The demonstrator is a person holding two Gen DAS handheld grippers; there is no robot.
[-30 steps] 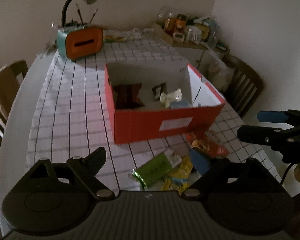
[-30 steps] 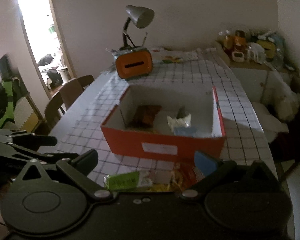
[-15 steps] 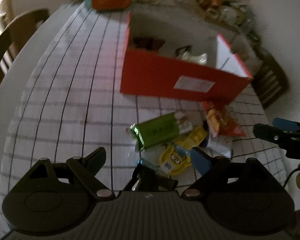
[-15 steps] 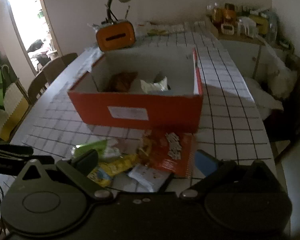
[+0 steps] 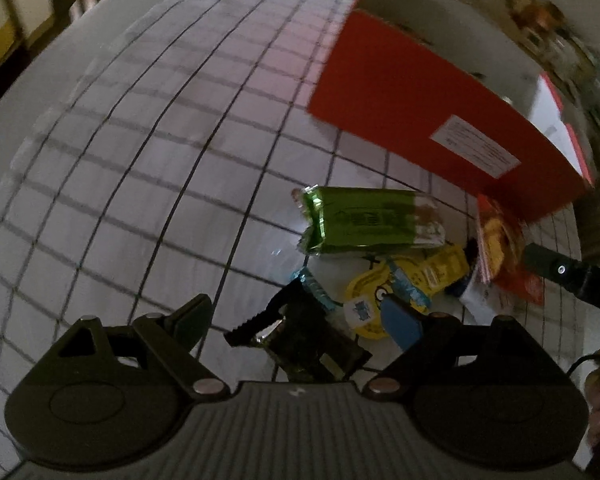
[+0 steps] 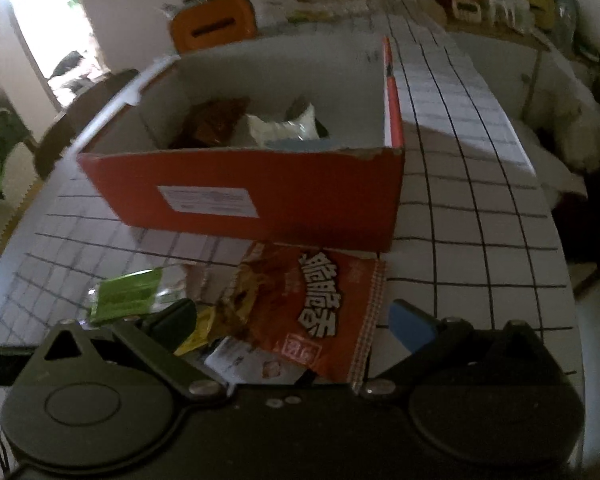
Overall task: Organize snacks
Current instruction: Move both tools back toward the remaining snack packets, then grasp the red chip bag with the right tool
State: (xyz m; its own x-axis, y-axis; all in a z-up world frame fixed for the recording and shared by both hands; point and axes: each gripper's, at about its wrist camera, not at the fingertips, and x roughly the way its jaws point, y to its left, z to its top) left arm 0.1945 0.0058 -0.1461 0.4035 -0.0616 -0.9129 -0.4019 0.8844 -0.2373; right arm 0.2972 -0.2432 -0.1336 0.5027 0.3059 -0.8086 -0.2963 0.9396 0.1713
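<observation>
The left gripper (image 5: 296,320) was spread wide and pointed down at the counter (image 5: 148,152), which had a white cloth with dark lines. A black pack (image 5: 312,340) lay between its fingers at the bottom middle of the left view, but the pads did not press on it. Just above it lay a yellow pack (image 5: 416,280), and above that a green pack (image 5: 364,224), near the middle of the frame. A red pack (image 5: 500,252) lay to the right of them, just below the orange box (image 5: 432,120) in the upper right. The right gripper (image 6: 292,320) was spread wide too, with nothing pinched. In the right view the red pack (image 6: 308,308) lay between its fingers in the lower middle, and the green pack (image 6: 128,292) was at the lower left. The box (image 6: 260,196) stood open in the middle of that frame, touching the top of the red pack. Inside it were a brown pack (image 6: 216,120) and a white pack (image 6: 284,128). An orange case (image 6: 214,26) stood far back, at the top.
</observation>
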